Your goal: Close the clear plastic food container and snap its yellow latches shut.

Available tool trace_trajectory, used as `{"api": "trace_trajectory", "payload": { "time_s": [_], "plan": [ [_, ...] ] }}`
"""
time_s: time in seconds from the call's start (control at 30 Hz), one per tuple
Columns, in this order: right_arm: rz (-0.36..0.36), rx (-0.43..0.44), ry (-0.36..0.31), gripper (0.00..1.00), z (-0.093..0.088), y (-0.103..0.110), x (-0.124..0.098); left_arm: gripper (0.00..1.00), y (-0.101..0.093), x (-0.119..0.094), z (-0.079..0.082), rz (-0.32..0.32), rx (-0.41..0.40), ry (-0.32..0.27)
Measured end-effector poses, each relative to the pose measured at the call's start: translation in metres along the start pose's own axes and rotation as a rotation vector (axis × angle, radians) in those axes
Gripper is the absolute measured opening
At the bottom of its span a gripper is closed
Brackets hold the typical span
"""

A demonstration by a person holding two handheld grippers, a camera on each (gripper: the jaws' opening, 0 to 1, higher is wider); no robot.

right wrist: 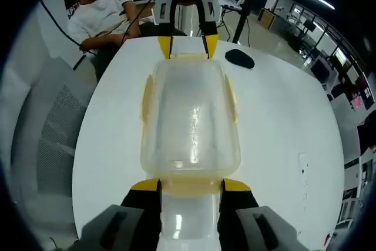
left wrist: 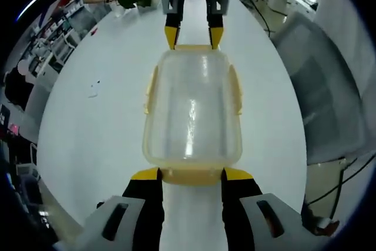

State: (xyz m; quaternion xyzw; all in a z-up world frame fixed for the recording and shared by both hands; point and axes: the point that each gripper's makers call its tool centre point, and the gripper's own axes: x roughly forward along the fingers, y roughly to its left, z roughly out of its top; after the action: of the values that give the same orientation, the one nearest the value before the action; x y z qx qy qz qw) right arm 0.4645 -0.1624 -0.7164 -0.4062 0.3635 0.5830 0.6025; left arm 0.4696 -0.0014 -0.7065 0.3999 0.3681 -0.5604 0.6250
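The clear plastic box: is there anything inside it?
Nothing visible inside the container; only the white table shows through its cloudy walls. The yellow latches cover its edges.

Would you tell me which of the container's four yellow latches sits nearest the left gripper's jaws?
The short-end latch of the container, lying between the left gripper jaw tips; the opposite end latch sits by the right gripper.

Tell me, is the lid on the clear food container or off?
On. The lid sits over the container on the table, a yellow latch between each gripper's jaws. Whether the latches are snapped, cannot tell.
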Motion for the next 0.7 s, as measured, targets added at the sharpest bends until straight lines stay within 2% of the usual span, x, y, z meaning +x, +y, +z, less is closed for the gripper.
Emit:
{"api": "trace_trajectory", "payload": {
  "time_s": [0.7],
  "plan": [
    [0.003, 0.004, 0.015, 0.35, -0.034, 0.0, -0.014, 0.35, -0.002, 0.016, 0.033, -0.002, 0.002, -0.016]
  ]
}}
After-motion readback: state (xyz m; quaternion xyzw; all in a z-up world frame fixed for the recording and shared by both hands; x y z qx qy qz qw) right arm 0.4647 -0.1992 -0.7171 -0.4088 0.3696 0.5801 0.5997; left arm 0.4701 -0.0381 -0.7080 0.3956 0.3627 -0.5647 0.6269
